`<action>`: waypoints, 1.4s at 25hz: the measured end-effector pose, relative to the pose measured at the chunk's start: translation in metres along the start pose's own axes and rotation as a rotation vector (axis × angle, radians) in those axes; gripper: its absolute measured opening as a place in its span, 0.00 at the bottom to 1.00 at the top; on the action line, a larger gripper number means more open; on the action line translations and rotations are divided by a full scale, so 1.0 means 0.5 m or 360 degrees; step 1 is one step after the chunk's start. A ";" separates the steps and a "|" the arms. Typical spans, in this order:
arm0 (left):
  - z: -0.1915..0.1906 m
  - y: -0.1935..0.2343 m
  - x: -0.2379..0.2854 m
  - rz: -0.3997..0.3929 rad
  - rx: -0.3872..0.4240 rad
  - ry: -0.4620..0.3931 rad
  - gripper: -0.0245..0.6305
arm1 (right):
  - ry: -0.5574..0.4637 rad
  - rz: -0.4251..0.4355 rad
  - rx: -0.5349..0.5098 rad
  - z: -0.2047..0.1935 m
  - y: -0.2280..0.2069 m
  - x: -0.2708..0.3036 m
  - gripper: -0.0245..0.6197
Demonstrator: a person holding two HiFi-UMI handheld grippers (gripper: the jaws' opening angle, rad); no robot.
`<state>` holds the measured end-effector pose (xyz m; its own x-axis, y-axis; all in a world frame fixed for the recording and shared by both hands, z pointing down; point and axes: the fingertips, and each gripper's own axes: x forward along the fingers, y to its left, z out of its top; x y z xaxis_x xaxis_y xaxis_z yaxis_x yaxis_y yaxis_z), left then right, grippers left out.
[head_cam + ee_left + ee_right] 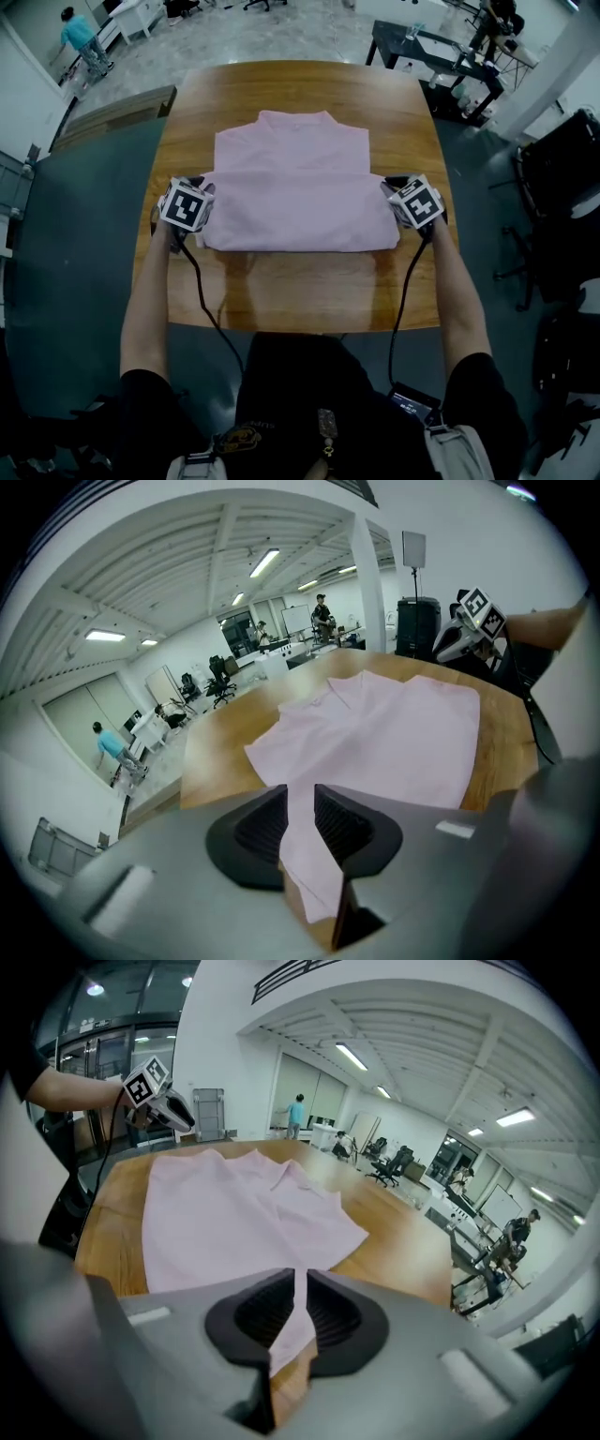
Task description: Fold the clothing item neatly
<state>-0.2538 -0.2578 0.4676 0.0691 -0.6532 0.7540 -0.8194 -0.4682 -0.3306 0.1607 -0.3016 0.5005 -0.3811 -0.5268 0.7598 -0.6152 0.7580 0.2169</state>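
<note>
Shirt (295,187) lay part-folded on the table (281,291) — left claw (300,810) and right claw (300,1295) each clamped a side edge; further folds apparently remained.

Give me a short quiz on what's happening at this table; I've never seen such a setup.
1. True or false: the pink shirt lies on a glass table.
2. What is between the jaws of the right gripper? A) a cable B) shirt fabric C) nothing
3. How many grippers, counting the left gripper, clamp the shirt?
Key: 1 false, the table is wooden; 2 B; 3 two, one at each side of the shirt.
</note>
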 end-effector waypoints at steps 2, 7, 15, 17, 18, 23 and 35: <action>0.034 0.008 -0.003 -0.0038 -0.0031 -0.0045 0.13 | -0.0056 -0.0006 -0.0005 0.043 -0.017 -0.006 0.10; 0.133 0.047 0.049 -0.0089 -0.0017 -0.0146 0.05 | -0.0126 0.0024 -0.0015 0.140 -0.063 0.022 0.10; 0.231 0.072 0.242 -0.0297 0.0066 -0.0149 0.05 | -0.0198 0.0122 0.0021 0.255 -0.121 0.161 0.13; 0.243 0.081 0.297 -0.0338 0.0093 -0.0132 0.11 | -0.0192 0.0150 0.0029 0.269 -0.136 0.208 0.14; 0.250 0.087 0.324 -0.0352 0.0115 -0.0126 0.16 | -0.0183 0.0160 0.0030 0.275 -0.144 0.232 0.16; 0.285 0.097 0.455 -0.0455 0.0238 -0.0095 0.28 | -0.0143 0.0226 0.0025 0.298 -0.184 0.346 0.26; 0.287 0.045 0.614 -0.0783 0.0430 0.0099 0.30 | 0.0008 0.0497 0.0033 0.276 -0.200 0.536 0.30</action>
<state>-0.1695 -0.5541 0.6100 0.3660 -0.2869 0.8853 -0.5238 -0.8498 -0.0589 0.0247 -0.5718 0.5979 -0.5503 -0.2679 0.7908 -0.4829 0.8748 -0.0396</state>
